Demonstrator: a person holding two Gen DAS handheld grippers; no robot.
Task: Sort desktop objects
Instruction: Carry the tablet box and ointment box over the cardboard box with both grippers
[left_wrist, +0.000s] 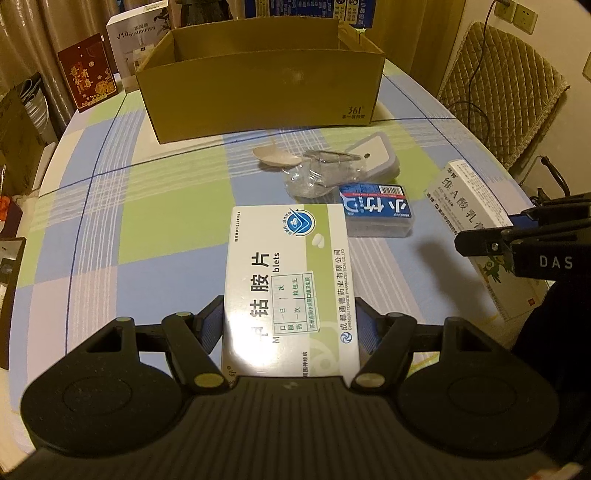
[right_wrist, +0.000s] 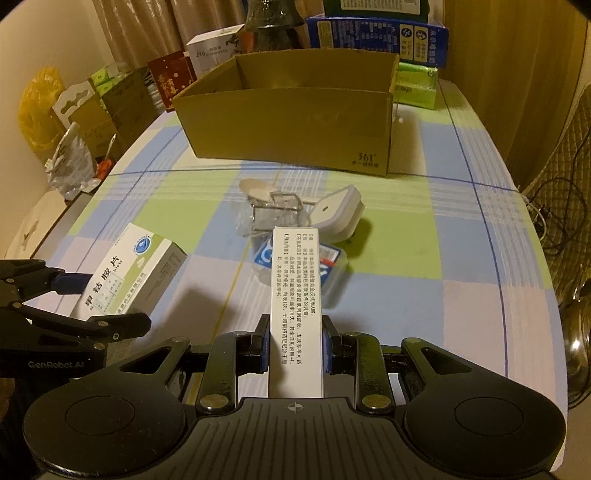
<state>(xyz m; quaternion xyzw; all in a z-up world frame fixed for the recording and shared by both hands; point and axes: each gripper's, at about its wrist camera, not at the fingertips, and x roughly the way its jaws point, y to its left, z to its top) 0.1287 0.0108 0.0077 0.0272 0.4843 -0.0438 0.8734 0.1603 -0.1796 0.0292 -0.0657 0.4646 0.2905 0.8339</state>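
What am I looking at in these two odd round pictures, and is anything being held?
Each picture comes from a camera on a hand-held two-finger gripper, looking along its fingers. In the left view, the left gripper clamps a wide green-and-white pill box. In the right view, the right gripper clamps a narrow white carton. Ahead on the checked tablecloth stand an open cardboard box, a blue-labelled case, a small white container and a crumpled clear wrapper.
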